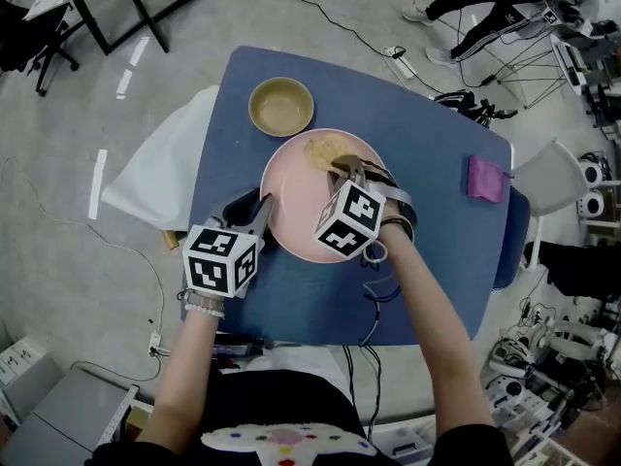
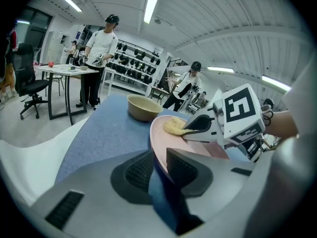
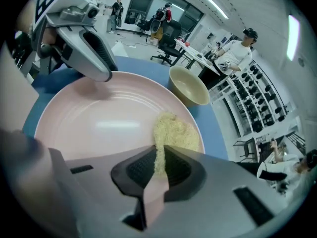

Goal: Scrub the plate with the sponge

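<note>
Grey jaws of the right tool point(image 3: 157, 168) are pinched tight on a thin edge of the yellow sponge point(image 3: 174, 132). The rest of the sponge lies spread flat on the far part of the pink plate point(image 3: 94, 123), just inside its rim. The tool comes in over the plate's right half, with its marker cube above the near rim.

The left tool point(image 2: 159, 168) has its 2 ribbed jaws closed on the plate's near-left rim, 1 pad over the rim and 1 under it (I can't tell whether that side is lifted off the surface). Both tools are on the same plate, well apart from each other, at opposite sides.

The plate sits near the middle of a blue counter point(image 1: 437, 260). Just beyond its far rim stands an empty tan bowl point(image 1: 281, 106), close to the plate but apart from it. Well off to the right, near the counter's edge, lies a small purple cloth point(image 1: 485, 179). A white sheet point(image 1: 155, 168) pokes out from under the counter's left side, above the grey floor.
</note>
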